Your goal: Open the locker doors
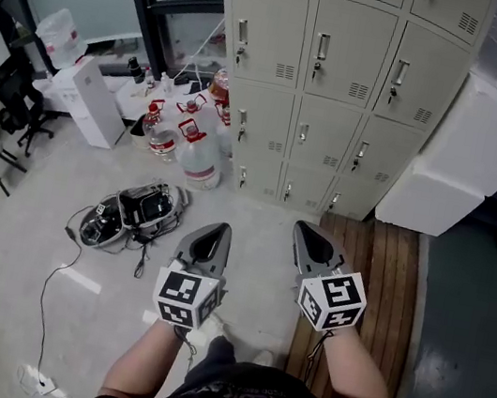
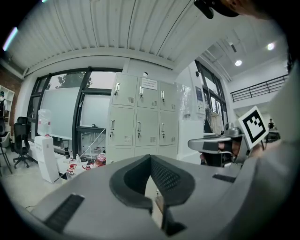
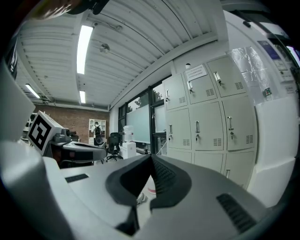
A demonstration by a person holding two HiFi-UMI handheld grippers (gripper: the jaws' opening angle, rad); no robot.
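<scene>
While standing back from the locker doors point(image 1: 337, 47), all shut, holding left gripper point(image 1: 216, 229) and right gripper point(image 1: 308, 229) closed tight, both empty.

Head view looks steeply down; both gripper views face the same lockers point(image 1: 338, 95) levelly.

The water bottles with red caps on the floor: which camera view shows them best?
The head view. It looks down on the water bottles clearly, beside the lockers. The left gripper view shows the water bottles only small and low, far off at the left. In the right gripper view I cannot make them out.
</scene>
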